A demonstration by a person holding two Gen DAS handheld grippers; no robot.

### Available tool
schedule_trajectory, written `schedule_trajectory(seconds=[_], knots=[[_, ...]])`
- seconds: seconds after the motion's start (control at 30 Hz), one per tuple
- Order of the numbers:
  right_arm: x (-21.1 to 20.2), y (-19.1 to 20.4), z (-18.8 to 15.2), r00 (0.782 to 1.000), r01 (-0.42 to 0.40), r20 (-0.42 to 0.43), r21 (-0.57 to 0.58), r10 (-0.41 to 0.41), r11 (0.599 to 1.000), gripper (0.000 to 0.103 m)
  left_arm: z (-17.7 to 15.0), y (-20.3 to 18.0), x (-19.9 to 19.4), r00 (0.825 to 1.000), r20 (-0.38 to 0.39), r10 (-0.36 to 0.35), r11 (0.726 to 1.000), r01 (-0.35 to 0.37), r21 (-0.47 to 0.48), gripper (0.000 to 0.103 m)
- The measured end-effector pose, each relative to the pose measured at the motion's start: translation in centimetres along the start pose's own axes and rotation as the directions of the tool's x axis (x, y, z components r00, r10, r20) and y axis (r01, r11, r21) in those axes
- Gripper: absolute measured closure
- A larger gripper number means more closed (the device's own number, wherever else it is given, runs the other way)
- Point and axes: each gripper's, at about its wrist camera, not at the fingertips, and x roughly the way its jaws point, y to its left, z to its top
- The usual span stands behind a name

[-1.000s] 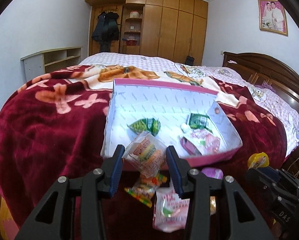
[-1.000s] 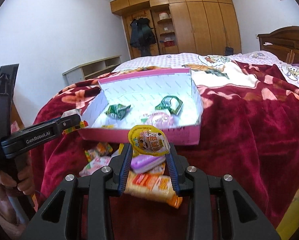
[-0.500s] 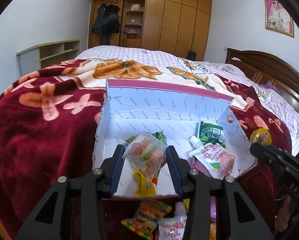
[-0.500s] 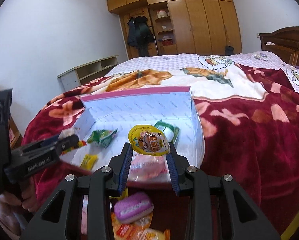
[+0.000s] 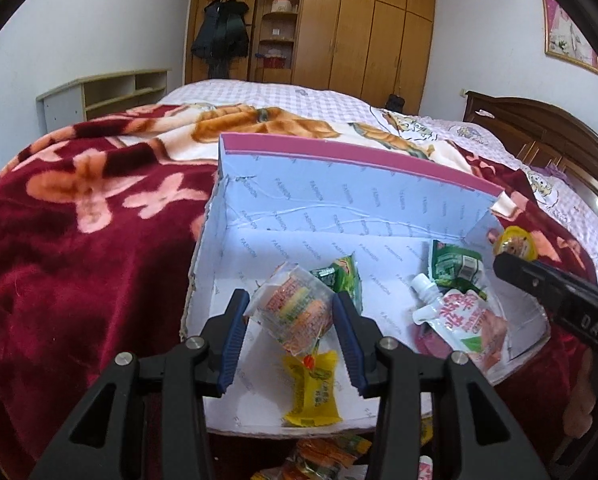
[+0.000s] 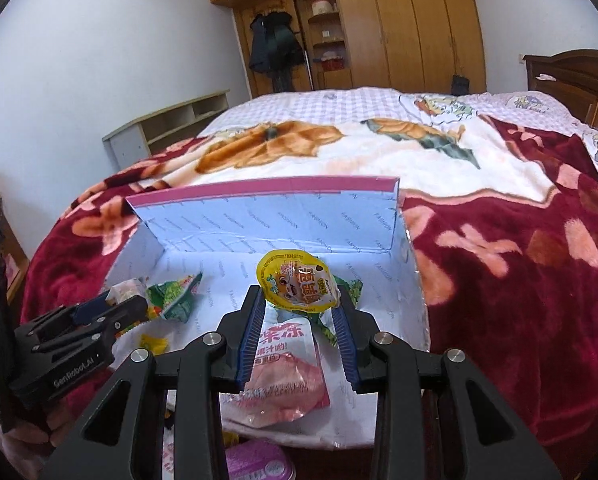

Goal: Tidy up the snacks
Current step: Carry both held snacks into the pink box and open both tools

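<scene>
An open pink-rimmed box (image 5: 339, 152) with a white lining lies on the bed; it also shows in the right wrist view (image 6: 259, 192). My left gripper (image 5: 291, 312) is shut on a clear packet of orange and green snacks (image 5: 297, 312), held over the box's near left part. My right gripper (image 6: 299, 304) is shut on a yellow-lidded jelly cup (image 6: 297, 282), held over the box's right part. Inside the box lie a yellow packet (image 5: 311, 388), green packets (image 5: 455, 268) and a pink juice pouch (image 5: 467, 324), which also shows in the right wrist view (image 6: 287, 372).
The box rests on a red flowered blanket (image 5: 79, 240). Several loose snacks (image 5: 323, 456) lie in front of the box, with a purple tin (image 6: 255, 460) among them. A wooden headboard (image 5: 539, 128) is at the right and wardrobes (image 5: 359, 36) stand at the back.
Both grippers have moved forward and now hold their snacks over the inside of the box. A yellow packet has come into view on the box floor under the left gripper.
</scene>
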Motion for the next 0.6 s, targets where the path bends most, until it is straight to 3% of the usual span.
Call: schedule_trajectory(seconds=[0.17, 0.6], knots=[[2.1, -0.7, 0.4, 0.999, -0.001, -0.053, 0.01, 0.001, 1.0, 0.067, -0.2, -0.7, 0.1, 1.0, 0.017, 0.02, 0.999, -0.021, 0.045, 0.057], [4.1, -1.3, 1.7, 0.999, 0.026, -0.041, 0.006, -0.026, 1.0, 0.063, -0.2, -0.9, 0.6, 1.0, 0.0, -0.001, 1.0, 0.001, 0.029, 0.052]])
